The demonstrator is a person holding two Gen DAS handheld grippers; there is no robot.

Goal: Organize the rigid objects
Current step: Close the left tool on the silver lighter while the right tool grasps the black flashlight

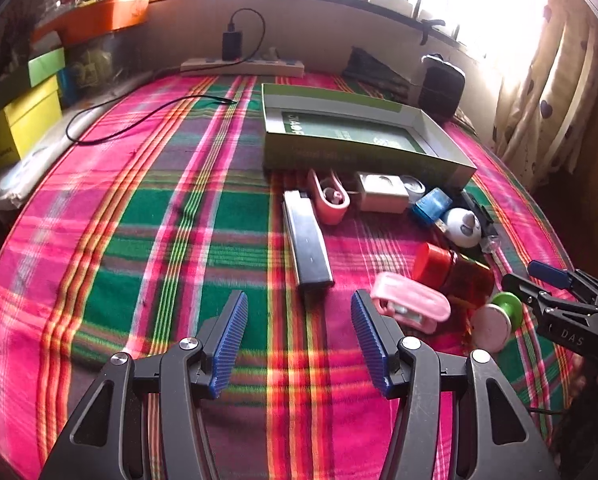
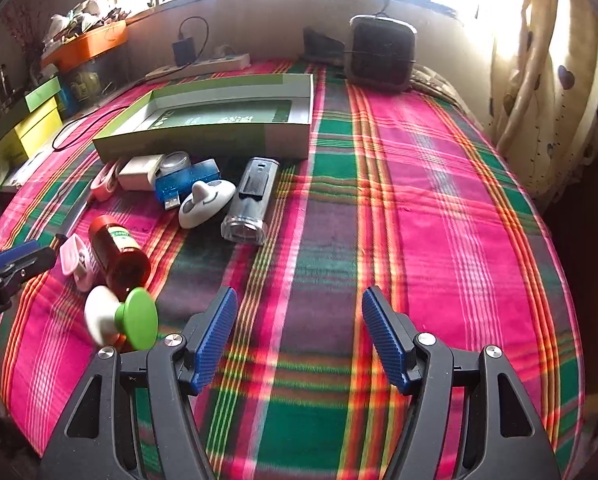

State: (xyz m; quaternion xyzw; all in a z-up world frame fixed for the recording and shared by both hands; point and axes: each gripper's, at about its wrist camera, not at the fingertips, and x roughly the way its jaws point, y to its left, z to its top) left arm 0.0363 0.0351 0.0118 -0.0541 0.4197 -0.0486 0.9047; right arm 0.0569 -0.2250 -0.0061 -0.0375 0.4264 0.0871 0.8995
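Start of the sort, by my read: nothing is in the green box yet. Both tools are released, jaws spread, holding nothing: left gripper, right gripper.

The clutter sits on the plaid blanket just near of the box: black lighter, pink clip, amber bottle lying on its side, green-and-white spool, blue USB hub, white tag, clear-capped case.

Next move, as I judge it: the left gripper goes forward, straddles the lighter across its narrow width, then lifts it into the box.

Text: "DAS" on the right gripper's body in the left view; box print and bottle label are unreadable.
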